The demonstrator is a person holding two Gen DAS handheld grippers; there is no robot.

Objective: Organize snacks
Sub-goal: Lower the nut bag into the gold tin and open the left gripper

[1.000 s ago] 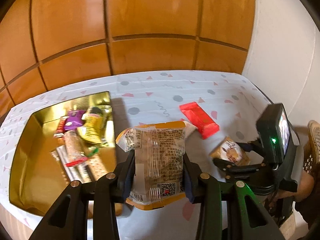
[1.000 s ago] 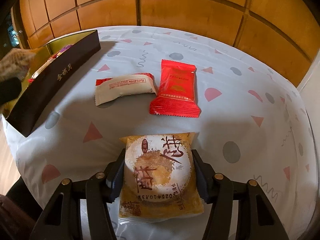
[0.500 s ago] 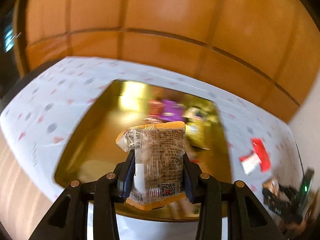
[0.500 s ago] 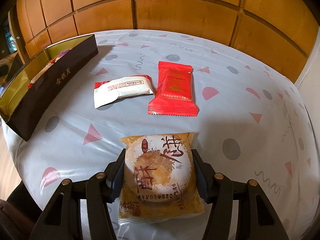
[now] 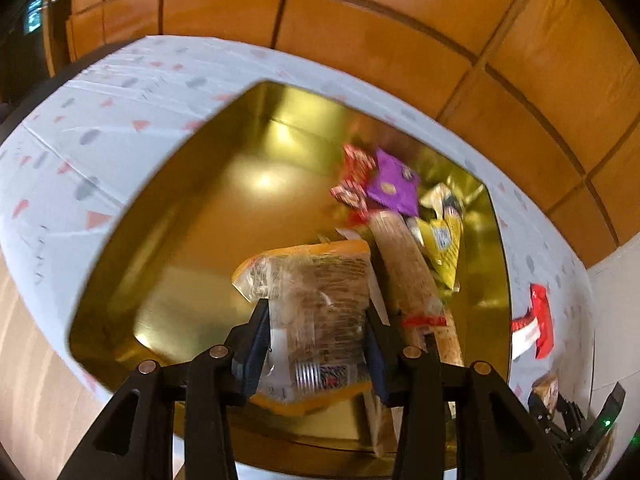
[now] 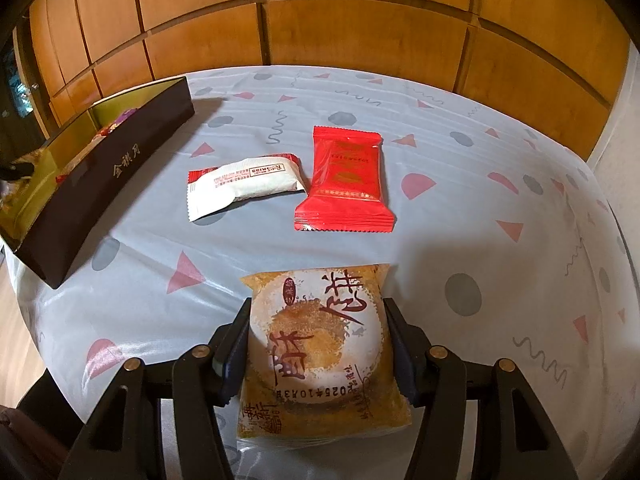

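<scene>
Orange wood-panelled wall rises behind the worktop's far edge, its pale cloth patterned with pink triangles and grey dots.

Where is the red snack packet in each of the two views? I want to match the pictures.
Left wrist view: red snack packet at the far right edge, on the tablecloth outside the gold box.
Right wrist view: red snack packet at centre, beside the white packet.
Shared landmark: the gold box.

Clear-and-orange snack packet over gold box; round pastry packet upright.
</scene>
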